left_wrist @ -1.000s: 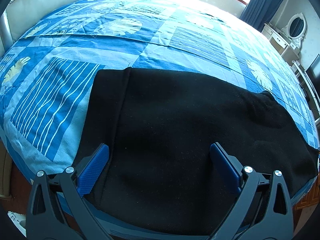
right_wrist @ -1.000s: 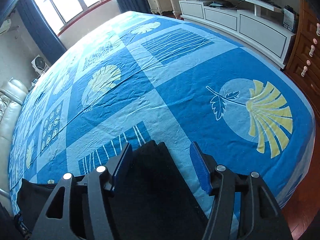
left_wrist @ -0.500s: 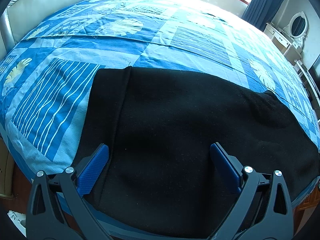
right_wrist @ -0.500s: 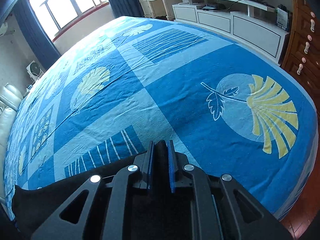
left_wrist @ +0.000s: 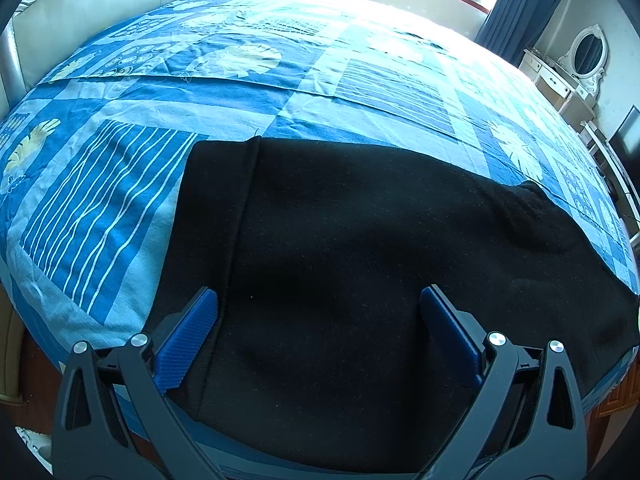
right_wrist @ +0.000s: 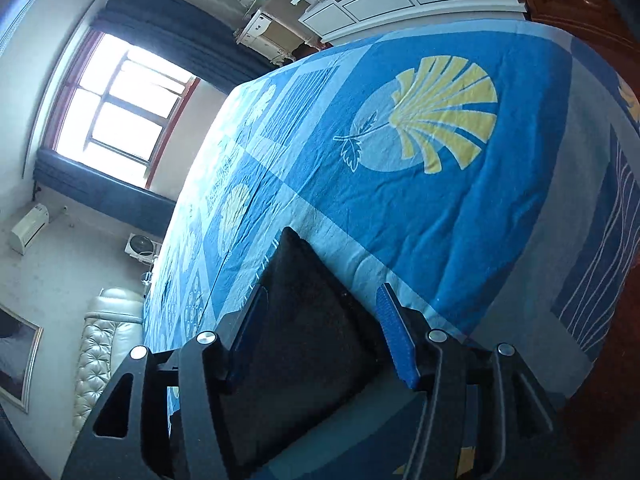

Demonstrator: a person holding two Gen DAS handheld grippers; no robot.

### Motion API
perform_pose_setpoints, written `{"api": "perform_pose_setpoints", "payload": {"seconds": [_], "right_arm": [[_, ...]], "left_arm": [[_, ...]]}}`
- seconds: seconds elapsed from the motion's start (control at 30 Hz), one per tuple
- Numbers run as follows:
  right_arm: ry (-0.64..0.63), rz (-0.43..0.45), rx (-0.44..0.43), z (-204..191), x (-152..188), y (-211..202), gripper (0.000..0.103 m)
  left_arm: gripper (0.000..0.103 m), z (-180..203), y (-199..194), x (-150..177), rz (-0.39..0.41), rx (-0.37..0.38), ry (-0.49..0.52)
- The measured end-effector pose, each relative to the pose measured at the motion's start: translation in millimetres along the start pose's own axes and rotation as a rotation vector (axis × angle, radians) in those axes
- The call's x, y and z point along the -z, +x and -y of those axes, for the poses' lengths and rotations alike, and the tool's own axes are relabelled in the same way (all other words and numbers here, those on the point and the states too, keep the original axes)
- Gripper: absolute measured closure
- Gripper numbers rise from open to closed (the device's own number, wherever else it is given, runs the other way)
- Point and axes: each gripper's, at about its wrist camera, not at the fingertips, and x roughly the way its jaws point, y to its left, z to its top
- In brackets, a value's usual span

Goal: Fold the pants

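Left gripper [left_wrist: 318, 312] spread over black pants [left_wrist: 360, 280] on the bed [left_wrist: 320, 80]; right gripper [right_wrist: 320, 304] opening, pants at its 12 o'clock between its fingers, unpinched

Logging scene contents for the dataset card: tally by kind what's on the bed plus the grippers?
Black pants: 1
Blue patterned bedspread: 1
Grippers: 2, the left gripper and the right gripper, jaws opening, pants between them
Total: 4

- The left gripper [left_wrist: 318, 318] had black arms, blue ribbed pads [left_wrist: 188, 344] and round silver screws.
- The right gripper [right_wrist: 320, 324] matched: black frame with cut-outs, blue pads [right_wrist: 396, 340], silver screws.
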Motion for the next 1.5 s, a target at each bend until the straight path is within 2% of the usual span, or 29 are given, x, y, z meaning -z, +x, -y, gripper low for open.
{"api": "perform_pose_setpoints", "payload": {"seconds": [0.2, 0.3, 0.37, 0.47, 0.5, 0.57, 0.63, 0.73, 1.13, 1.23, 1.37, 1.5], "right_arm": [[0.056, -0.04, -0.009, 15, -8, 18, 0.046], [0.069, -0.067, -0.059, 16, -20, 32, 0.035], [0.021, -0.107, -0.055, 8, -24, 44, 0.031], [-0.086, -0.216, -0.042, -11, -23, 58, 0.031], [-0.107, -0.251, -0.04, -18, -22, 62, 0.033], [-0.205, -0.274, 0.048, -35, -16, 65, 0.039], [-0.25, -0.297, 0.117, -43, -10, 68, 0.059], [-0.234, -0.294, 0.152, -45, -8, 65, 0.079], [-0.21, -0.224, 0.147, -72, -12, 34, 0.083], [-0.233, -0.219, 0.177, -79, -12, 32, 0.083], [-0.209, -0.214, 0.216, -66, -15, 35, 0.083], [-0.193, -0.267, 0.201, -49, -21, 44, 0.082]], "left_arm": [[0.002, -3, -12, 1, 0.012, 0.044, 0.013], [0.002, -7, -20, 2, 0.029, 0.059, 0.014], [0.002, -11, -23, 4, 0.037, 0.056, 0.014], [0.002, -16, -22, 3, 0.028, 0.048, 0.013], [0.002, -18, -21, 3, 0.025, 0.052, 0.008], [0.002, -22, -18, 3, 0.011, 0.071, -0.007], [0.002, -25, -14, 4, -0.001, 0.085, -0.026], [0.002, -28, -14, 5, 0.004, 0.098, -0.047], [0.002, -29, -18, 11, 0.012, 0.101, -0.036], [0.002, -29, -18, 10, 0.011, 0.103, -0.046], [0.002, -31, -19, 9, 0.008, 0.115, -0.068], [0.002, -32, -20, 8, 0.006, 0.121, -0.07]]}}
